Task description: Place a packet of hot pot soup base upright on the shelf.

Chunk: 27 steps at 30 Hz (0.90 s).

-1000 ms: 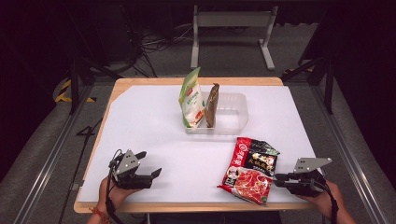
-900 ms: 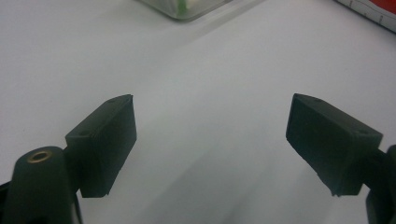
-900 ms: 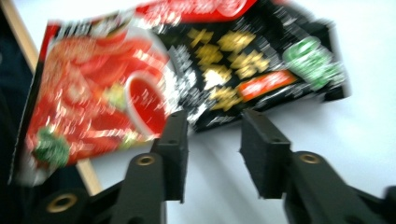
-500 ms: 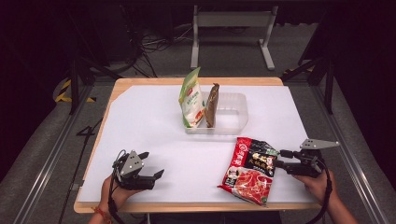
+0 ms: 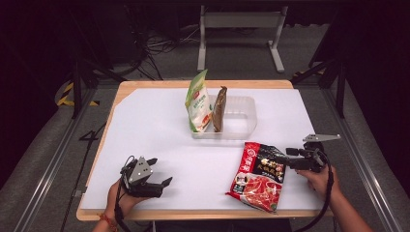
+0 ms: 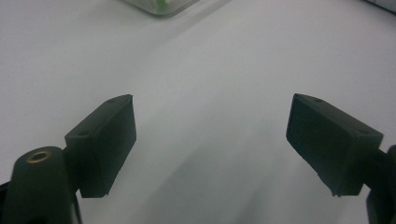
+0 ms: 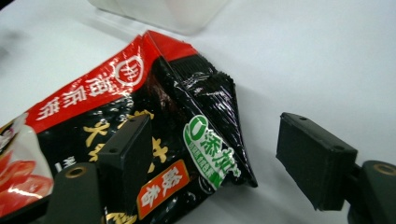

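Table (image 5: 154, 121): white top, holds everything.
Tray (image 5: 241, 116): clear, 2 packets standing inside.
Red packet (image 5: 257, 175): flat, near front edge.
Right gripper (image 7: 215, 156): wide open, straddling packet's corner, gripping nothing.
Left gripper (image 6: 210, 140): wide open, empty.
Risk: slick corner may slip out.

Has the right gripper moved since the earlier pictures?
Yes. The right gripper has moved away from the table's near edge, toward the far side, and now stands open at the red-and-black foil packet.

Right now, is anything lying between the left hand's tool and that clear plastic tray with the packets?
Nothing. In the high view, only bare white table cover lies between the left gripper and the clear plastic tray.
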{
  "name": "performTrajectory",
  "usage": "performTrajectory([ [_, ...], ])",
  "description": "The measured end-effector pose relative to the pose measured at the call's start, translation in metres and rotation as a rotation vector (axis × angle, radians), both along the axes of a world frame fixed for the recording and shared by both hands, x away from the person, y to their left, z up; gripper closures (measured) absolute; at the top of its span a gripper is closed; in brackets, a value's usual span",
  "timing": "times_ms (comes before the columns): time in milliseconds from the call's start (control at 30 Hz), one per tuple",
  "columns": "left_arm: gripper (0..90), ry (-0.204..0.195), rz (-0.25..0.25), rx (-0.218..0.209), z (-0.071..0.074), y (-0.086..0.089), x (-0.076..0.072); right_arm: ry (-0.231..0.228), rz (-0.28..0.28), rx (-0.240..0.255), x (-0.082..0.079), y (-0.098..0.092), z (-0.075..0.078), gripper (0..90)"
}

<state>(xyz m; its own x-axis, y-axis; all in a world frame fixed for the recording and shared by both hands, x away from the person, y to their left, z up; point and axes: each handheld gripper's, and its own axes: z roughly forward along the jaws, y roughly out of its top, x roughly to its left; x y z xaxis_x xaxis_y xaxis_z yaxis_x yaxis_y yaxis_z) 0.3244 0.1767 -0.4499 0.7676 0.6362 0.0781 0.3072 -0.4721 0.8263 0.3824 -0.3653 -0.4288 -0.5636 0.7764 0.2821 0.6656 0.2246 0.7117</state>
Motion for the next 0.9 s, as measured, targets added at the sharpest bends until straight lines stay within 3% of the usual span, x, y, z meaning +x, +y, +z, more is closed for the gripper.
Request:
performTrajectory([
  [133, 17.3, -0.009, -0.006, 0.005, 0.000, 0.001, -0.002, 0.028, 0.006, -0.019, 0.006, 0.003, -0.006, 27.1],
  [200, 17.4, -0.009, -0.004, 0.004, 0.000, 0.001, -0.001, 0.062, 0.010, 0.013, 0.009, 0.003, -0.006, 26.9],
  [367, 17.4, -0.011, -0.013, 0.017, -0.001, -0.002, -0.001, 0.074, 0.035, 0.048, 0.014, 0.010, -0.008, 32.5],
  [433, 17.4, -0.012, -0.017, 0.025, -0.001, -0.003, -0.001, 0.101, 0.062, 0.089, 0.015, 0.015, -0.010, 33.8],
  [500, 17.3, -0.010, -0.018, 0.034, -0.002, -0.004, 0.000, 0.100, 0.057, 0.078, 0.017, 0.021, -0.009, 34.3],
  [633, 17.4, -0.014, -0.025, 0.034, -0.002, -0.004, -0.001, 0.133, 0.017, 0.135, 0.022, 0.021, -0.011, 44.4],
  [767, 17.4, -0.012, -0.022, 0.040, -0.003, -0.003, 0.000, 0.133, -0.008, 0.126, 0.022, 0.022, -0.012, 54.9],
  [900, 17.5, -0.014, -0.023, 0.049, -0.003, -0.004, 0.000, 0.143, -0.019, 0.161, 0.023, 0.019, -0.014, 65.0],
])
